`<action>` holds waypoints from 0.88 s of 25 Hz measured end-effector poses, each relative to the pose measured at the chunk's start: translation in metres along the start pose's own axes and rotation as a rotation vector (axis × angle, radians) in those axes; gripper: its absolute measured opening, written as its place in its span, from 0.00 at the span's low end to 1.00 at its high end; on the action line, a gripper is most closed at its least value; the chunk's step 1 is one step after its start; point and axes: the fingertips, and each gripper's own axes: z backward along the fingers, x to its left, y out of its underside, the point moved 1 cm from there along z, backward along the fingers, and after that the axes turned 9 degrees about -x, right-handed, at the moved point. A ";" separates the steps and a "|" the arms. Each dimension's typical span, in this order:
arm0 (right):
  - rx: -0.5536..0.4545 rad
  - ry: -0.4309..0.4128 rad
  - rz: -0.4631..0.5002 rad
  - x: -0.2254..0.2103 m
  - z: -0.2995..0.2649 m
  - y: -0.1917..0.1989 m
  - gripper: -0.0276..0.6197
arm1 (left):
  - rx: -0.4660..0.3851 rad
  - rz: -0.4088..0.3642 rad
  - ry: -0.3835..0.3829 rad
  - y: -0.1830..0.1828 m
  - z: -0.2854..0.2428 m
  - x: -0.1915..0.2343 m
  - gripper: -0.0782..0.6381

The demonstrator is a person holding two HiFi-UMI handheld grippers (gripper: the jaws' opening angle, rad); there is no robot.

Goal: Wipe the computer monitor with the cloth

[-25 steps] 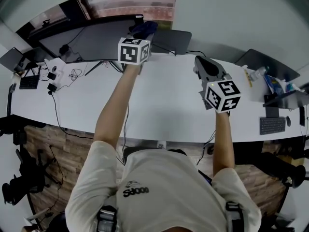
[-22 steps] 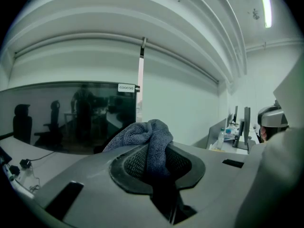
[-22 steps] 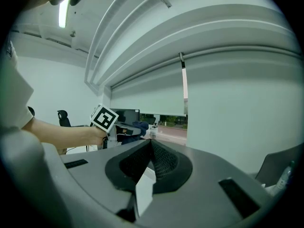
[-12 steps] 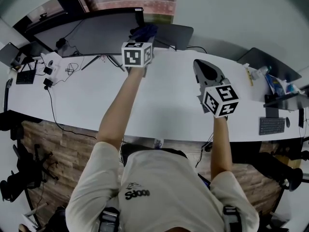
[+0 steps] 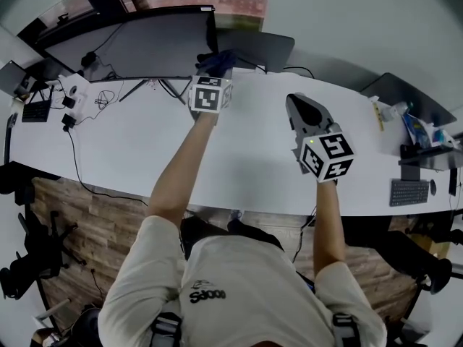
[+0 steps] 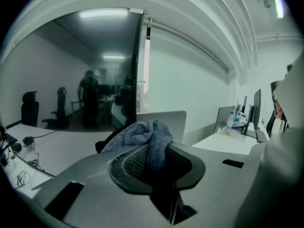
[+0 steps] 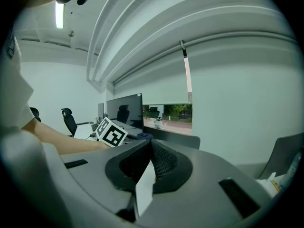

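The wide dark monitor (image 5: 145,45) stands at the back left of the white desk (image 5: 246,172). My left gripper (image 5: 214,71) is shut on a bunched blue-grey cloth (image 5: 215,62), held just below and in front of the monitor's right end. In the left gripper view the cloth (image 6: 142,137) bulges out of the jaws, with the dark reflective screen (image 6: 85,80) ahead to the left. My right gripper (image 5: 296,101) hovers over the desk's middle right, jaws shut with nothing in them. In the right gripper view the left gripper's marker cube (image 7: 111,132) and the monitor (image 7: 124,108) show beyond the jaws.
A second grey screen (image 5: 257,49) stands just right of the monitor. Cables and adapters (image 5: 72,96) and a small keyboard (image 5: 37,110) lie at the far left. Bottles (image 5: 394,110) and another keyboard (image 5: 409,191) sit at the right. An office chair (image 5: 29,266) stands on the floor at the left.
The left gripper with the cloth has come down and back from the monitor's right edge toward the desk. The right gripper has barely shifted.
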 end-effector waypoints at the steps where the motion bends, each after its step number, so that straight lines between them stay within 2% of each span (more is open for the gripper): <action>1: 0.009 -0.003 -0.002 0.001 0.000 0.005 0.04 | 0.014 0.002 -0.001 0.009 -0.002 0.000 0.21; 8: 0.053 0.011 -0.013 -0.004 0.003 0.031 0.04 | 0.088 -0.004 -0.002 0.064 -0.020 0.004 0.21; 13: 0.076 0.022 -0.020 -0.009 0.006 0.042 0.04 | 0.153 -0.002 0.022 0.090 -0.023 0.006 0.21; 20: 0.104 0.015 -0.032 -0.015 0.000 0.057 0.04 | 0.216 -0.060 0.032 0.126 -0.037 0.006 0.21; 22: 0.112 0.009 -0.036 -0.014 -0.003 0.062 0.04 | 0.238 -0.041 0.030 0.135 -0.035 0.006 0.21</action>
